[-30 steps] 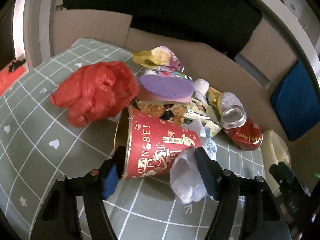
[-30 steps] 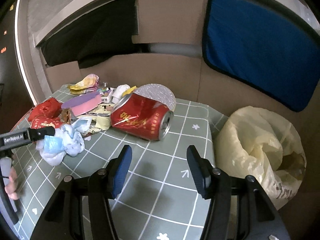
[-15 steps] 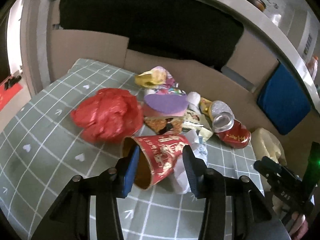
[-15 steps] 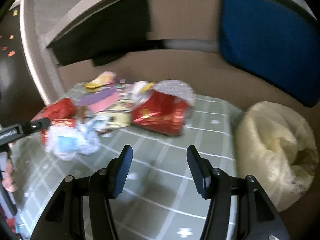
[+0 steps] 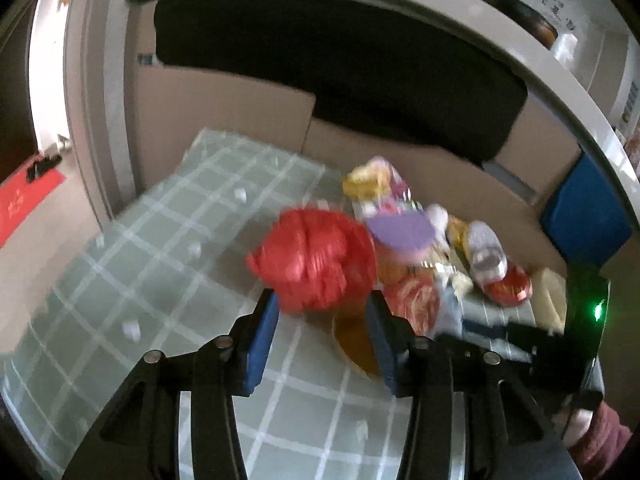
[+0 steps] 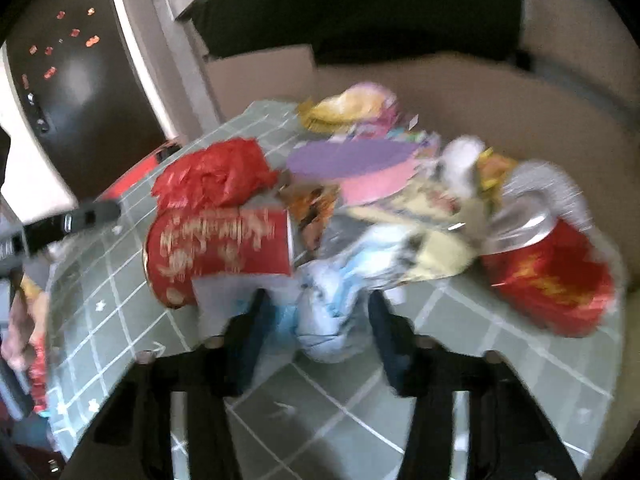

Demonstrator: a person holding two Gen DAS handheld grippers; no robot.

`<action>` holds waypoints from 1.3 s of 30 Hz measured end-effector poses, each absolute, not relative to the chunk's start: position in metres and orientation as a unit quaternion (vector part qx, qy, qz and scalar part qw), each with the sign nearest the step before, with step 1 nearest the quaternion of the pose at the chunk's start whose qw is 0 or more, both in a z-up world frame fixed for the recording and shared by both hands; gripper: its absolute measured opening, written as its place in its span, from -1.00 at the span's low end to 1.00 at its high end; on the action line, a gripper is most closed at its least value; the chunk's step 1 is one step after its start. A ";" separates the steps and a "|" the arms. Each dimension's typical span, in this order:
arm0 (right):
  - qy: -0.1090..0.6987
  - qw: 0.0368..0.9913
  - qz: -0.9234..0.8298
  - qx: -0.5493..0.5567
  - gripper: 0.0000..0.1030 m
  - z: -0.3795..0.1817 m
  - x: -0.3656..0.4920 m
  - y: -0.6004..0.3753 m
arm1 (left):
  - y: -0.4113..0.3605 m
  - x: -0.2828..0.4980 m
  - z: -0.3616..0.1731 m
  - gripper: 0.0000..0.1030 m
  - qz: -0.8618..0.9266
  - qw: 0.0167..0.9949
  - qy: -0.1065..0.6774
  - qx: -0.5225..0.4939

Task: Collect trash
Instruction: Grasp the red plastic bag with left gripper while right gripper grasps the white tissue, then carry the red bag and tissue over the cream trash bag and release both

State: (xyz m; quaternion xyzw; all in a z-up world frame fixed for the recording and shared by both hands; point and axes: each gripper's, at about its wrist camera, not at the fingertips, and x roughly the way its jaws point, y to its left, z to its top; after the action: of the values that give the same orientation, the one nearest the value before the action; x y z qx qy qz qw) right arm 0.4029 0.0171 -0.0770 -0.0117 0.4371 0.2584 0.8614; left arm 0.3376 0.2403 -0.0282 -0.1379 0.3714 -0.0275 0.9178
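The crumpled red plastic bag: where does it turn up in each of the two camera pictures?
Left wrist view: the red plastic bag sits near the middle, just above the two fingers.
Right wrist view: the bag lies left of centre, behind the tipped red paper cup.
Shared landmark: the purple lid, immediately to the right of the bag in both pictures.
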 end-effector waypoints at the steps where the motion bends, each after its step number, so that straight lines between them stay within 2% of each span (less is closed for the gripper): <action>1: 0.435 0.863 0.255 -0.011 -0.44 -0.078 0.403 0.017 | 0.244 0.347 -0.026 -0.08 -0.030 0.920 0.364 -0.141; 3: 0.423 0.875 0.237 -0.021 -0.52 -0.074 0.395 0.012 | 0.248 0.366 -0.027 0.00 -0.037 0.918 0.362 -0.157; 6: 0.412 0.888 0.202 -0.037 -0.52 -0.069 0.383 -0.006 | 0.247 0.399 -0.044 0.00 -0.040 0.907 0.382 -0.172; 10: 0.414 0.892 0.175 -0.040 -0.52 -0.071 0.371 -0.030 | 0.237 0.423 -0.070 0.05 -0.020 0.903 0.410 -0.127; 12: 0.412 0.895 0.167 -0.045 -0.52 -0.071 0.365 -0.040 | 0.237 0.427 -0.081 0.63 -0.016 0.898 0.424 -0.115; 13: 0.411 0.896 0.165 -0.045 -0.52 -0.070 0.363 -0.042 | 0.237 0.430 -0.087 0.66 -0.008 0.891 0.439 -0.115; 15: 0.406 0.898 0.162 -0.043 -0.52 -0.068 0.359 -0.046 | 0.241 0.432 -0.102 0.64 -0.006 0.876 0.465 -0.127; 17: 0.401 0.900 0.163 -0.039 -0.52 -0.064 0.358 -0.048 | 0.241 0.427 -0.099 0.55 0.009 0.886 0.447 -0.119; 19: 0.396 0.903 0.165 -0.037 -0.52 -0.062 0.357 -0.048 | 0.247 0.427 -0.098 0.27 0.002 0.884 0.443 -0.147; 25: 0.385 0.906 0.170 -0.034 -0.52 -0.057 0.348 -0.046 | 0.253 0.420 -0.088 0.13 -0.012 0.870 0.454 -0.194; 31: 0.375 0.911 0.168 -0.026 -0.53 -0.044 0.339 -0.047 | 0.237 0.387 -0.042 0.07 -0.009 0.898 0.402 -0.177; 39: 0.314 0.938 0.144 -0.028 -0.53 0.009 0.313 -0.068 | 0.148 0.323 0.045 0.07 0.011 0.958 0.282 -0.049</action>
State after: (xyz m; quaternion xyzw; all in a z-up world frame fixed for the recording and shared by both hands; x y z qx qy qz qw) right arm 0.3131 -0.0678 0.0093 -0.0285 0.3140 0.1443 0.9380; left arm 0.3233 0.1481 0.0455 -0.0485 0.2816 0.0111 0.9582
